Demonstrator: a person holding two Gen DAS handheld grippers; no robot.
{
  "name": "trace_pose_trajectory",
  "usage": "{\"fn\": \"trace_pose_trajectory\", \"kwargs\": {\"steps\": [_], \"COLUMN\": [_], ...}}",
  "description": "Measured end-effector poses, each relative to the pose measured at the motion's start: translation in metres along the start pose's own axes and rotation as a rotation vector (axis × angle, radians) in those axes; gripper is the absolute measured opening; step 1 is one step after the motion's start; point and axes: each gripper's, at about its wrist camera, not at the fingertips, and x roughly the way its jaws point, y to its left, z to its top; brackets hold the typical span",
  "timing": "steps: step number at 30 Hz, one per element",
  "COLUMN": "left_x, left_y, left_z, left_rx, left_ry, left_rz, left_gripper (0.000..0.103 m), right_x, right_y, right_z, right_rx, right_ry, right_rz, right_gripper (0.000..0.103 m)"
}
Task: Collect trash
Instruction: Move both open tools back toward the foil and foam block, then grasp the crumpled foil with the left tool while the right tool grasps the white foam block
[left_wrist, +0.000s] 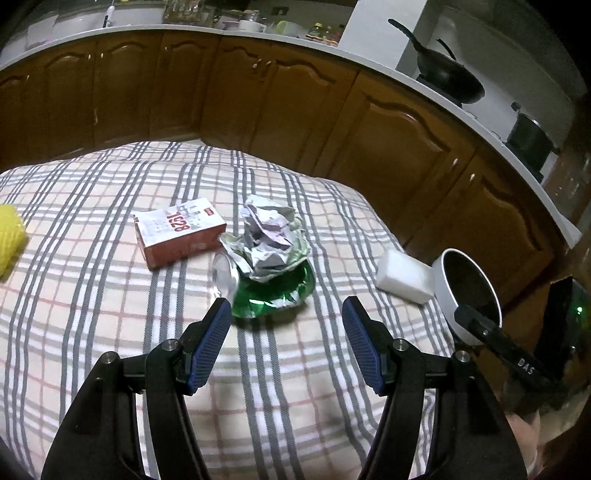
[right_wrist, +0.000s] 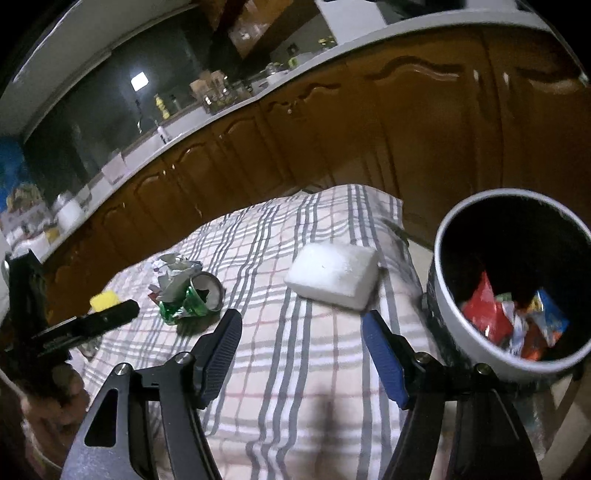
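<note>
A crushed green can (left_wrist: 264, 291) lies on the plaid tablecloth (left_wrist: 92, 295), with a crumpled paper ball (left_wrist: 269, 236) resting on it. A red and white carton (left_wrist: 179, 232) lies just left of them. My left gripper (left_wrist: 286, 315) is open and empty, just short of the can. A white foam block (right_wrist: 332, 275) lies on the cloth ahead of my right gripper (right_wrist: 301, 328), which is open and empty. The can (right_wrist: 195, 297) and paper (right_wrist: 173, 275) show to its left. A round bin (right_wrist: 511, 286) with wrappers inside stands at the table's right edge.
A yellow object (left_wrist: 11, 236) sits at the table's left. Brown kitchen cabinets (left_wrist: 258, 92) run behind the table, with a wok (left_wrist: 448, 79) and a pot (left_wrist: 530, 138) on the counter. The bin (left_wrist: 467, 291) and foam block (left_wrist: 404, 277) show right in the left wrist view.
</note>
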Motion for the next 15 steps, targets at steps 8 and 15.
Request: {"fn": "trace_pose_trajectory", "kwargs": {"steps": [8, 15], "left_x": [0.012, 0.034], "left_y": [0.003, 0.001], "left_z": [0.022, 0.037], "left_rx": [0.011, 0.039], "left_ry": [-0.010, 0.000], "left_rz": [0.026, 0.047], "left_gripper": [0.064, 0.067], "right_x": [0.029, 0.063], "right_y": [0.003, 0.005], "right_z": [0.022, 0.030], "right_rx": [-0.157, -0.304], "right_ry": [0.043, 0.123], "right_rz": [-0.058, -0.107], "right_gripper": [0.082, 0.087]}}
